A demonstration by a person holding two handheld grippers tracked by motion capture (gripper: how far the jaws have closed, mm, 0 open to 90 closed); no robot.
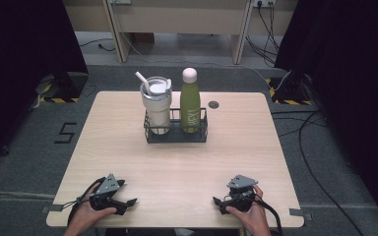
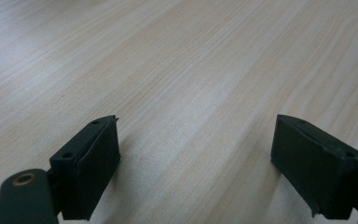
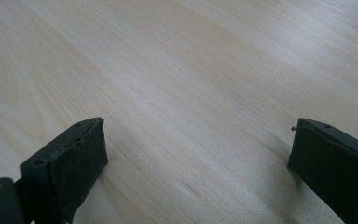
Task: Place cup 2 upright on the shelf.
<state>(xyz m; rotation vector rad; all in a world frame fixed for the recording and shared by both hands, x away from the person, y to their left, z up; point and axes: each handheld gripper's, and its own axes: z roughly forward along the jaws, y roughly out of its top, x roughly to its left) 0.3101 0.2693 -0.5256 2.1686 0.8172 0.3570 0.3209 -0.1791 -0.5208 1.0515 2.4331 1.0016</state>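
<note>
A black wire rack (image 1: 176,135) stands at the middle back of the wooden table (image 1: 128,162). In it are a cream tumbler (image 1: 156,105) with a lid and white straw, on the left, and a green bottle (image 1: 190,103) with a pale cap, on the right. My left gripper (image 1: 128,201) rests near the front left edge, held by a hand. Its jaws stand wide apart over bare wood (image 2: 196,135). My right gripper (image 1: 217,200) rests near the front right edge, also open with nothing between its jaws (image 3: 196,149).
A small dark round grommet (image 1: 213,104) sits in the table top behind the rack. Beyond the table are a grey floor, cables (image 1: 315,147) at the right, black curtains at both sides and wooden furniture legs at the back.
</note>
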